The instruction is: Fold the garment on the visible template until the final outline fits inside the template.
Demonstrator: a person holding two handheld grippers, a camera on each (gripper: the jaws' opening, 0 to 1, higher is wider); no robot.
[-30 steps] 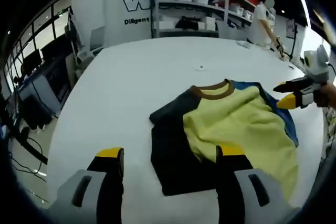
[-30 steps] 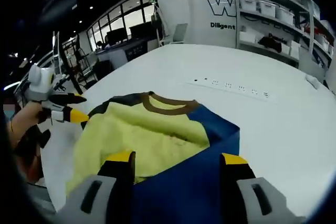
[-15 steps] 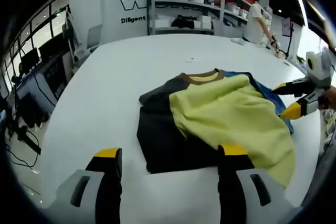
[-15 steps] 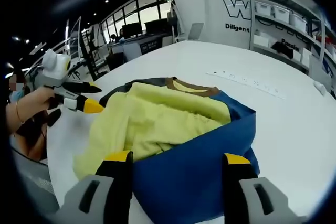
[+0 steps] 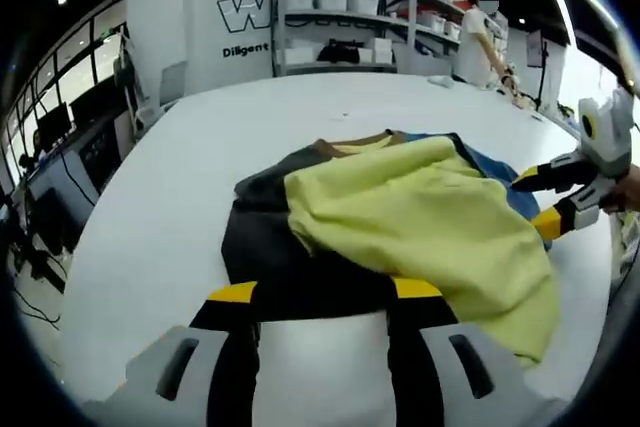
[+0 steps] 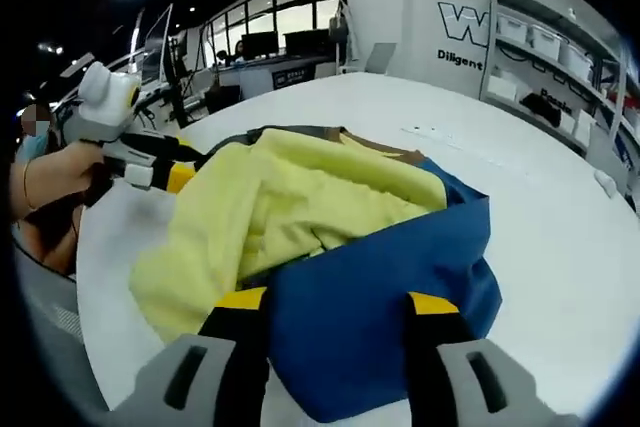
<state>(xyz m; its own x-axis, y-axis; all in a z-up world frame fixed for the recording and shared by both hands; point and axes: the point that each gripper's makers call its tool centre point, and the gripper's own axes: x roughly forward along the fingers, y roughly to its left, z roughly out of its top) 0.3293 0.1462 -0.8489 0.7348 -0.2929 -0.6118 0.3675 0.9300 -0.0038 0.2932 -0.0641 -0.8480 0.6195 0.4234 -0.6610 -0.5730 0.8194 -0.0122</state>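
A garment with a yellow body, a dark side, a brown collar and a blue side lies rumpled on the white table. My left gripper is open, and the dark hem lies between its yellow tips. My right gripper is open too, with the bunched blue cloth between its jaws. The right gripper also shows at the garment's blue edge. A hand holds the left gripper at the yellow cloth's far side.
Shelves with white bins stand behind the table, and a person works at the back right. A power strip lies on the table past the collar. Desks with monitors line the windows.
Both grippers have moved in on the garment and their jaws have narrowed a little. The yellow body has bunched up, and the blue side now sits raised between the right jaws.
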